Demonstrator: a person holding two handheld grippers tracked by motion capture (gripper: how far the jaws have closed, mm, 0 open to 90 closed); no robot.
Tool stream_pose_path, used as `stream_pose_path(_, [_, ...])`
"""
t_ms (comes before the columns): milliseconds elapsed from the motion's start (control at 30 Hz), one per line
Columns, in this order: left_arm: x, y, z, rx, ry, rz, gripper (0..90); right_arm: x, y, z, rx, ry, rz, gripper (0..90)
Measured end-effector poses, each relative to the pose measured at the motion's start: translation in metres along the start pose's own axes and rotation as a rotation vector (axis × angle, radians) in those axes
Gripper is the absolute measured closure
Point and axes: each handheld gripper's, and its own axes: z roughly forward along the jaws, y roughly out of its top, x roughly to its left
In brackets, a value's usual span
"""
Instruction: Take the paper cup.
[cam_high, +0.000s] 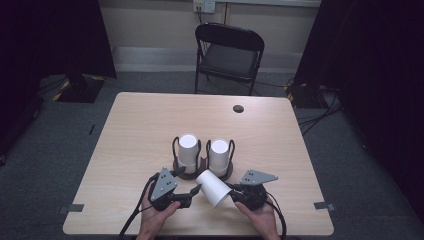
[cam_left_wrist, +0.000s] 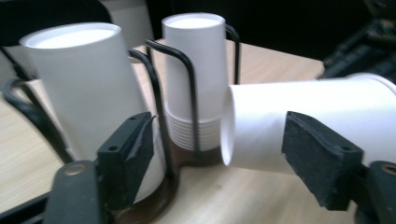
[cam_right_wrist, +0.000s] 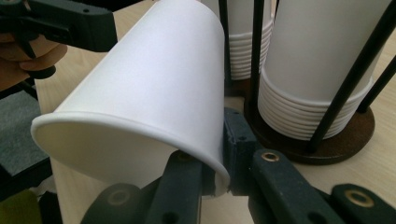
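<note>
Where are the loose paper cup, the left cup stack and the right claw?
loose paper cup (cam_high: 214, 187), high view, on its side wall.
left cup stack (cam_high: 188, 150), high view, on the top cup's wall.
right claw (cam_right_wrist: 219, 163), right gripper view, at the pinched cup rim.

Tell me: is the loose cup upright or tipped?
Tipped. The loose cup lies sideways off the table, its rim pinched by the right gripper.

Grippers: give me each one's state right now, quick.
Left gripper: open; its jaws stand either side of the paper cup's base end, no grip visible.
Right gripper: shut on the paper cup's rim, holding it on its side.
</note>
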Motion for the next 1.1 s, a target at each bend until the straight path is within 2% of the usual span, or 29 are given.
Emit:
stream_pose_path(67, [-0.001, 0.000, 0.001, 0.006, -0.021, 0.013, 25.9, -0.001, 0.003, 0.000, 0.033, 0.023, 0.000, 85.1])
stream_pose_path(200, [-0.004, -0.001, 0.004, 0.035, -0.032, 0.041, 25.9, -0.004, 0.009, 0.002, 0.106, 0.038, 0.001, 85.1])
stream_pose_path(267, [-0.005, -0.002, 0.006, 0.039, -0.051, 0.043, 24.7, -0.005, 0.012, 0.004, 0.130, 0.043, 0.005, 85.1])
stream_pose_path(333, [-0.006, -0.003, 0.007, 0.042, -0.097, 0.041, 21.9, -0.004, 0.015, 0.004, 0.129, 0.042, -0.016, 85.2])
stream_pose_path(367, [-0.007, -0.003, 0.008, 0.033, -0.096, 0.040, 21.2, -0.003, 0.016, 0.004, 0.130, 0.039, -0.018, 85.2])
stream_pose_path(567, [-0.009, -0.005, 0.008, 0.047, -0.062, 0.097, 18.9, -0.007, 0.025, 0.003, 0.172, 0.040, -0.018, 85.4])
stream_pose_path(633, [-0.010, -0.005, 0.008, 0.061, -0.072, 0.124, 19.0, -0.009, 0.027, 0.003, 0.195, 0.042, -0.014, 85.4])
stream_pose_path(700, [-0.011, -0.005, 0.009, 0.073, -0.080, 0.131, 18.9, -0.010, 0.029, 0.004, 0.225, 0.048, -0.009, 85.4])
stream_pose_path(833, [-0.014, -0.008, 0.011, 0.085, -0.110, 0.138, 19.7, -0.008, 0.031, 0.003, 0.243, 0.058, -0.026, 85.3])
stream_pose_path(1000, [-0.019, -0.008, 0.013, 0.107, -0.116, 0.167, 18.0, -0.010, 0.033, 0.004, 0.262, 0.070, -0.017, 85.4])
stream_pose_path(1100, [-0.022, -0.007, 0.015, 0.120, -0.112, 0.177, 15.0, -0.011, 0.036, 0.004, 0.294, 0.080, -0.017, 85.4])
